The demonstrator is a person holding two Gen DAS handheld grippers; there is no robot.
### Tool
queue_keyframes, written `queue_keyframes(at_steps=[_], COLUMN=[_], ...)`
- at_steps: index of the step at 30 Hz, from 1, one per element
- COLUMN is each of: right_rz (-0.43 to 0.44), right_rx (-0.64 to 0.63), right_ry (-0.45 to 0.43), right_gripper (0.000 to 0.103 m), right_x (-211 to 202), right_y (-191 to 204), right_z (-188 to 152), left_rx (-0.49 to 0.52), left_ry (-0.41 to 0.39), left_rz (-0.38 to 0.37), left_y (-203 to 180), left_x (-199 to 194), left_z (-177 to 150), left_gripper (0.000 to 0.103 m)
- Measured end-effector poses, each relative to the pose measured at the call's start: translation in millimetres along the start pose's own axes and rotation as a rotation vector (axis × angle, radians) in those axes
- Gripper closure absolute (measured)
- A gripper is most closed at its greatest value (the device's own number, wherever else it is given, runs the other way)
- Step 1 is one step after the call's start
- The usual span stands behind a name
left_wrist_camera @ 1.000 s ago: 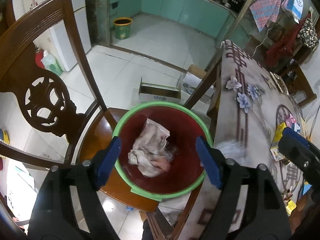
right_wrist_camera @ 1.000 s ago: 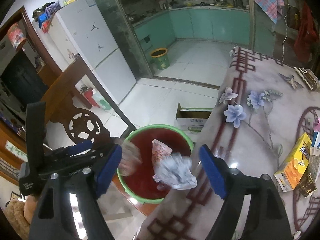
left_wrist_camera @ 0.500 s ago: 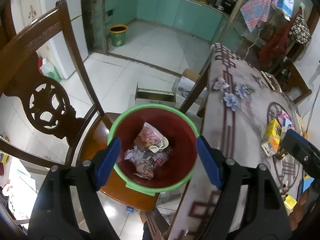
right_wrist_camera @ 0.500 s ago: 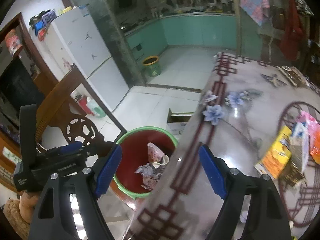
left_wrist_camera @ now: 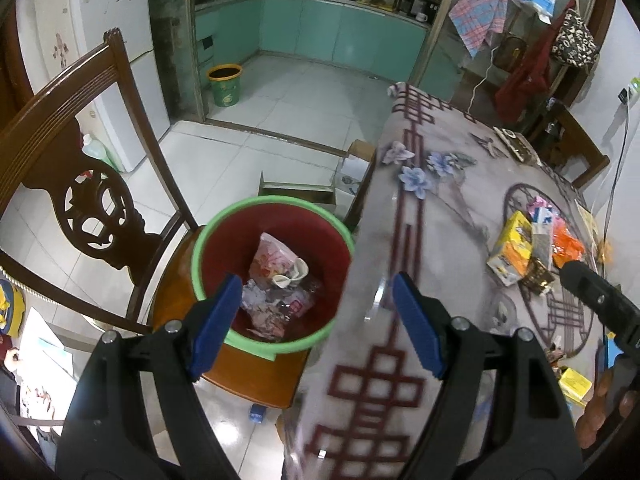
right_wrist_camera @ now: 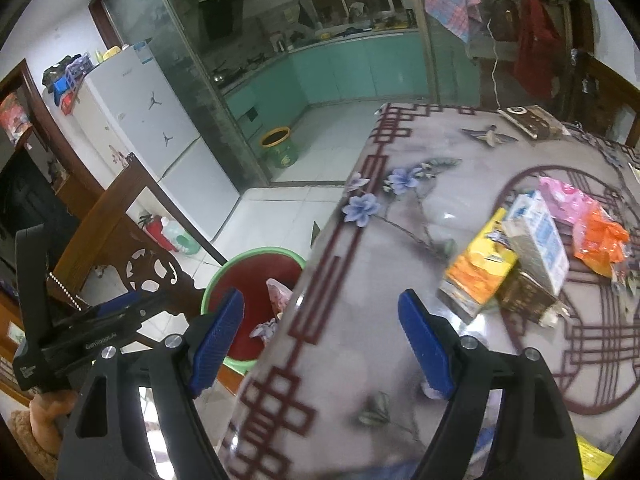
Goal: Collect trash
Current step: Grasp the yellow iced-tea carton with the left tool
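Note:
A red bin with a green rim (left_wrist_camera: 208, 240) stands on a wooden chair seat beside the table and holds crumpled wrappers and paper (left_wrist_camera: 276, 288); it also shows in the right wrist view (right_wrist_camera: 224, 276). On the table lies a pile of trash: a yellow-orange box (right_wrist_camera: 476, 276), a white and blue carton (right_wrist_camera: 540, 240), a dark packet (right_wrist_camera: 524, 300), pink (right_wrist_camera: 568, 196) and orange (right_wrist_camera: 600, 244) bags. My left gripper (left_wrist_camera: 316, 320) is open and empty over the bin's right rim and the table edge. My right gripper (right_wrist_camera: 324, 340) is open and empty above the table, left of the pile.
The table (right_wrist_camera: 360, 360) has a glossy flowered cover with a maroon border. A carved wooden chair back (left_wrist_camera: 80, 184) rises left of the bin. A cardboard box (left_wrist_camera: 296, 192) lies on the tiled floor behind the bin. A dark box (right_wrist_camera: 528, 120) sits at the table's far edge.
The paper that was dropping from my right gripper now lies in the bin. Both grippers have swung right, from over the bin toward the table and the trash pile.

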State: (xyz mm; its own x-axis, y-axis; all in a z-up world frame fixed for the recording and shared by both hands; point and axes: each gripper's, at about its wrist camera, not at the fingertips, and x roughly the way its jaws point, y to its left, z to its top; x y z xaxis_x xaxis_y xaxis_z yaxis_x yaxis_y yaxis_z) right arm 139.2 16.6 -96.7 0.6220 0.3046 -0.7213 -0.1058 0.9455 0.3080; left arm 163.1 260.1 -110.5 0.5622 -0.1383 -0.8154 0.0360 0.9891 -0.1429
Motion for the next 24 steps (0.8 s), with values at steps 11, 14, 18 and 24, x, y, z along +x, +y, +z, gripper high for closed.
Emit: queue_keyframes(at_steps=[11,14,18,24], right_rz=[-0.035,-0.052,-0.089,-0.158], right_rx=[-0.030,-0.006,0.031,0.080], right_ry=[0.002,0.007,-0.001,-0.008], right_gripper=[0.026,0.025,0.025,0.024], right_x=[-68,-84,-104,-114], right_y=[-77,-108,-153,-214], right_z=[-34,-44,-53,-51], left_rx=[0.068,0.096,0.127,0.176], left_ry=[-0.003,-0.001,0.007,0.023], left_rz=[-0.046,-0.064,-0.086,-0.099], left_y=[-112,-146,-188,-234], left_x=[-13,-13,-12,-10], left_z=[-31,-40,-52,-65], left_gripper=[0.028,0.028,0.028,0.028])
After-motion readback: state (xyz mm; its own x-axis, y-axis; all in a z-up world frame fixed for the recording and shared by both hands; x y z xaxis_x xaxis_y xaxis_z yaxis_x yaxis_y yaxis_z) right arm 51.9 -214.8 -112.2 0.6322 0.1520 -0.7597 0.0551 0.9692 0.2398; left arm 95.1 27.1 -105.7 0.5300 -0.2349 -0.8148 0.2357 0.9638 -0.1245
